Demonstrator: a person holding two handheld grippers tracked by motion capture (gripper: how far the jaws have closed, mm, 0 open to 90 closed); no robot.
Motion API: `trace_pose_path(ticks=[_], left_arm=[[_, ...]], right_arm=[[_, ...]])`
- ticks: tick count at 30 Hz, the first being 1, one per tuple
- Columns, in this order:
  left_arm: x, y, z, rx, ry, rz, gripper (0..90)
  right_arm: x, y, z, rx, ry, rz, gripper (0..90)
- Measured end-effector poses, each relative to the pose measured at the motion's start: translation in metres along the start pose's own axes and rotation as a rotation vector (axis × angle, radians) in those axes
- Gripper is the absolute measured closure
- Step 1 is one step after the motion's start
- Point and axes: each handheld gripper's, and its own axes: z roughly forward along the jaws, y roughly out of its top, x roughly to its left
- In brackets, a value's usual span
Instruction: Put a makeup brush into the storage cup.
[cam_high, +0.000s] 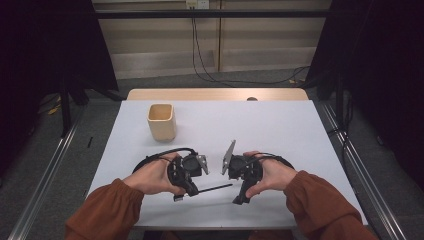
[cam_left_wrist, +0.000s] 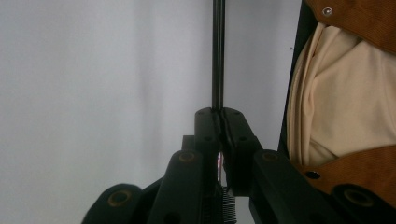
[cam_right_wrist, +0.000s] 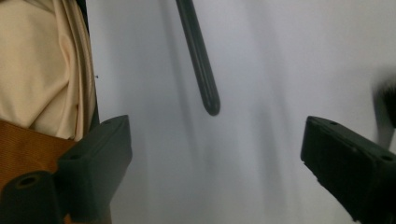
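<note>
The thin black rod, a slim pen-like stick (cam_high: 216, 188), is hanging level just above the white tabletop (cam_high: 280, 130), well in front of the beige square-sided cup (cam_high: 161, 121) and closer to the person's edge of the table than that cup. One end of it is pinched in the left gripper (cam_left_wrist: 219, 122), whose two black jaws are pressing together on the rod, with the shaft running straight out from between them in the left gripper view. The rod's free, rounded end (cam_right_wrist: 210, 103) is pointing across toward the right gripper (cam_right_wrist: 215, 151), and in the right gripper view that tip is hovering beyond the gap, not touching either pad. The right gripper's jaws are standing wide apart with nothing between them. In the high view both hands are sitting side by side nearer the person than the cup, the left hand (cam_high: 152, 176) nearly in line with it, the right hand (cam_high: 272, 175) off to the cup's right. Rust-orange corduroy sleeves (cam_high: 107, 207) are covering both forearms, and a cream garment (cam_left_wrist: 341, 93) is showing past the table edge.
</note>
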Motion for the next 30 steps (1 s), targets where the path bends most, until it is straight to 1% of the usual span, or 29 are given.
trace_pose_path(ticks=[1, 2, 3, 4, 5, 6, 7, 8, 10, 12, 13, 15, 16, 17, 18, 19, 20, 21, 22, 23, 24, 26, 27, 29, 30], left_arm=[[0.001, 0.000, 0.000, 0.007, -0.010, 0.003, 85.6], [0.001, 0.001, 0.000, 0.006, -0.009, 0.004, 85.6], [0.001, 0.001, 0.000, 0.014, -0.010, 0.015, 85.6], [0.001, 0.001, 0.000, 0.017, -0.010, 0.017, 85.6], [0.001, 0.001, 0.000, 0.006, -0.009, 0.007, 85.6], [0.001, 0.001, 0.000, 0.004, -0.009, 0.006, 85.6], [0.001, 0.001, 0.001, -0.001, 0.003, 0.007, 85.6], [0.001, 0.000, 0.001, -0.004, -0.009, 0.007, 85.6], [0.001, 0.000, 0.001, -0.021, -0.009, 0.008, 85.6], [0.000, 0.000, 0.001, -0.031, 0.002, 0.009, 85.6], [0.001, 0.000, 0.001, -0.024, -0.010, 0.012, 85.6], [0.002, 0.000, 0.002, -0.017, -0.004, 0.015, 85.6], [0.002, 0.000, 0.002, -0.017, -0.001, 0.015, 85.6], [0.003, 0.000, 0.002, -0.007, -0.005, 0.026, 85.6], [0.001, 0.000, 0.003, -0.016, 0.001, 0.018, 85.6], [0.002, 0.000, 0.003, -0.017, 0.004, 0.026, 85.6], [0.001, 0.000, 0.003, -0.023, 0.004, 0.022, 85.6], [0.001, 0.000, 0.003, -0.024, 0.002, 0.025, 85.6], [0.001, 0.000, 0.004, -0.023, 0.002, 0.024, 85.5], [0.002, 0.000, 0.004, -0.016, 0.000, 0.033, 85.6], [0.001, 0.000, 0.006, -0.023, 0.006, 0.022, 85.6], [0.002, 0.000, 0.007, -0.017, 0.002, 0.024, 85.6], [0.003, 0.000, 0.007, -0.013, 0.000, 0.033, 85.6], [0.003, -0.001, 0.008, -0.026, 0.014, 0.029, 85.6], [0.003, -0.001, 0.009, -0.027, 0.014, 0.029, 85.5]], right_arm=[[0.001, 0.001, 0.000, 0.010, 0.006, 0.002, 14.2], [0.000, 0.002, 0.000, -0.004, -0.004, -0.013, 18.1], [0.001, 0.002, 0.000, -0.018, -0.013, -0.023, 23.1], [0.001, 0.003, -0.001, -0.023, -0.016, -0.036, 26.7], [0.002, 0.004, -0.002, -0.028, -0.017, -0.032, 28.5], [0.001, 0.005, -0.002, -0.040, -0.029, -0.045, 31.2], [0.001, 0.006, -0.002, -0.043, -0.031, -0.043, 34.2], [0.001, 0.006, -0.002, -0.053, -0.033, -0.047, 36.4], [0.000, 0.008, -0.003, -0.058, -0.032, -0.045, 40.6], [0.001, 0.009, -0.003, -0.060, -0.022, -0.044, 46.1], [0.001, 0.010, -0.003, -0.063, -0.024, -0.048, 48.2], [0.001, 0.010, -0.003, -0.063, -0.021, -0.058, 52.8], [0.000, 0.010, -0.002, -0.069, -0.019, -0.069, 54.6], [0.001, 0.011, -0.003, -0.065, -0.015, -0.066, 56.4], [0.002, 0.011, -0.003, -0.066, -0.013, -0.064, 58.4], [0.001, 0.012, -0.002, -0.076, -0.016, -0.072, 60.6], [0.002, 0.012, -0.003, -0.082, -0.017, -0.077, 62.9], [0.002, 0.013, -0.003, -0.085, -0.015, -0.077, 64.7], [0.002, 0.014, -0.003, -0.089, -0.016, -0.087, 66.2], [0.002, 0.014, -0.003, -0.091, -0.014, -0.090, 68.5], [0.002, 0.014, -0.003, -0.092, -0.007, -0.092, 70.1], [0.002, 0.015, -0.003, -0.095, -0.008, -0.099, 72.1], [0.002, 0.015, -0.003, -0.096, -0.006, -0.100, 73.1], [0.002, 0.016, -0.003, -0.108, -0.008, -0.109, 75.7], [0.002, 0.016, -0.002, -0.106, 0.005, -0.105, 76.7]])
